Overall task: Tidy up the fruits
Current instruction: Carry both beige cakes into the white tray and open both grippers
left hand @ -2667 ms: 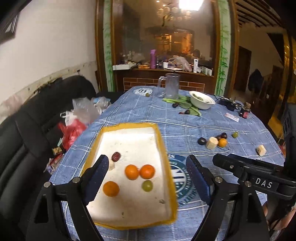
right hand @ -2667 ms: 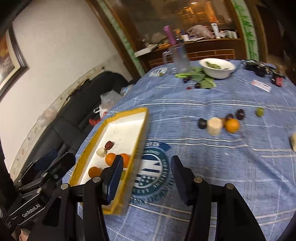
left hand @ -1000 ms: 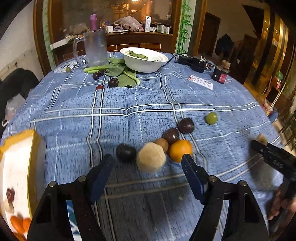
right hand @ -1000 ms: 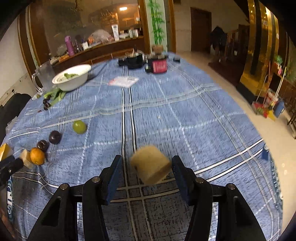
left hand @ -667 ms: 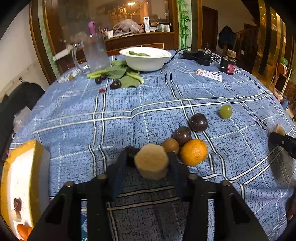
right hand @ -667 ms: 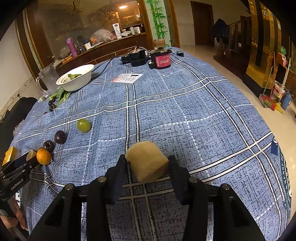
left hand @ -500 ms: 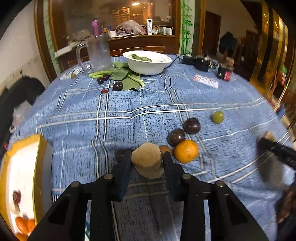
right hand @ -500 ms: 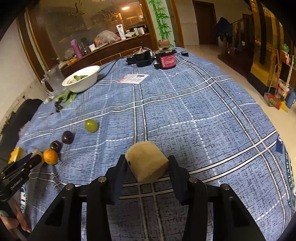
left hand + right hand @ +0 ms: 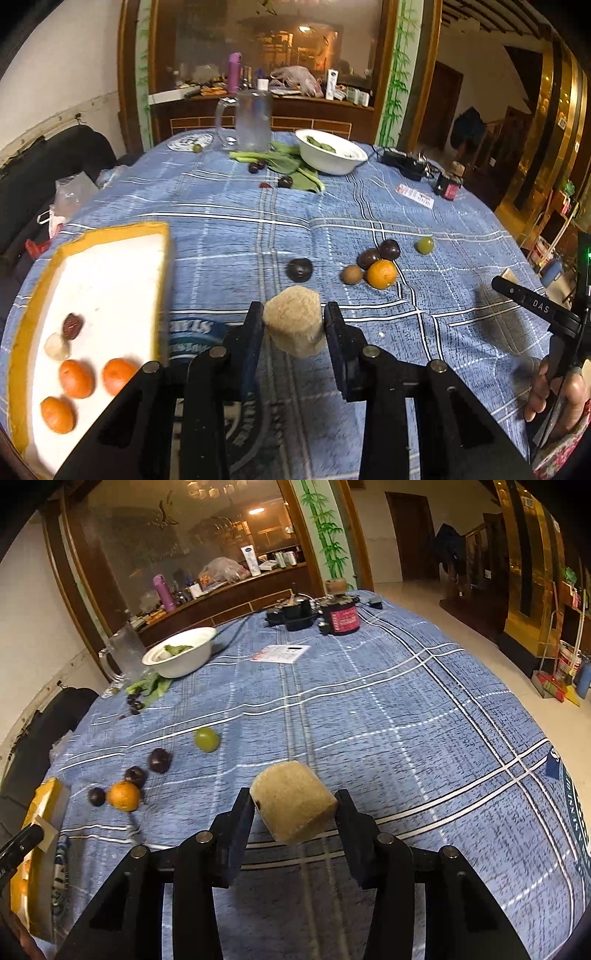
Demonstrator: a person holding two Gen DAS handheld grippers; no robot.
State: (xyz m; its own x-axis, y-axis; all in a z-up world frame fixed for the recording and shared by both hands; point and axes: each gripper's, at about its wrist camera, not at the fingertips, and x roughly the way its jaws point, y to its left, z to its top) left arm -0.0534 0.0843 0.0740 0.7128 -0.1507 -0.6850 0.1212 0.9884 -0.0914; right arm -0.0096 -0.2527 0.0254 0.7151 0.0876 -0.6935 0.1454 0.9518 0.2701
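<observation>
My left gripper (image 9: 293, 328) is shut on a tan cut fruit chunk (image 9: 294, 325) and holds it above the blue cloth. To its left lies the yellow-rimmed white tray (image 9: 110, 266) with three oranges (image 9: 75, 378), a dark red fruit and a pale piece. My right gripper (image 9: 293, 812) is shut on a second tan fruit chunk (image 9: 293, 801), lifted over the table. An orange (image 9: 382, 274), dark plums (image 9: 300, 269), a brown fruit (image 9: 351, 274) and a green fruit (image 9: 424, 245) lie on the cloth.
A white bowl (image 9: 332, 157) with greens, a glass jug (image 9: 251, 122), leafy vegetables, a red jar (image 9: 341, 616), a card and black devices stand at the far side. A black sofa (image 9: 44, 166) with bags is left of the table.
Both grippers closed on the tan chunks and lifted them. The left view has swung back left, bringing the tray into sight.
</observation>
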